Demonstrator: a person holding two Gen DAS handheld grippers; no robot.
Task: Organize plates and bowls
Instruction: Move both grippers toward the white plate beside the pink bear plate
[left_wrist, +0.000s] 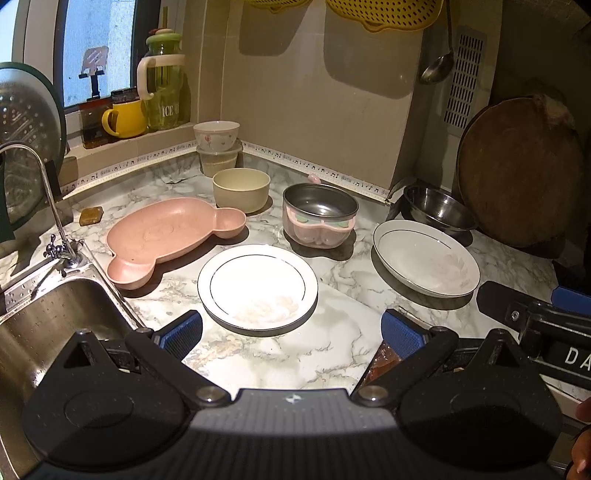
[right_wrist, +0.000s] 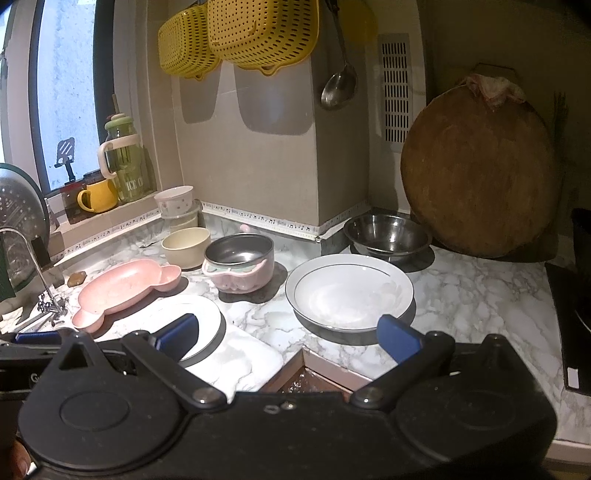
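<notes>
Marble surface (left_wrist: 332, 354), left to right: pink bear-shaped tray (left_wrist: 166, 236), long axis slanting from near-left ear to far-right ear, light, probably plastic; near white plate (left_wrist: 257, 286) just ahead of left tongs (left_wrist: 291, 328), open, holding nothing; pink-sleeved steel bowl (left_wrist: 319, 214) behind; second white plate (right_wrist: 349, 291) ahead of right tongs (right_wrist: 290, 338), also open and empty; plates likely ceramic, glazed, slippery, breakable, so pinch the raised rim; steel basin (right_wrist: 388, 232) farthest right.

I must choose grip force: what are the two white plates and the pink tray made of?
Both white plates look like glazed ceramic: glossy, with a thin dark rim line. The pink tray looks like matte plastic or fibre composite: dull, no glare.
</notes>
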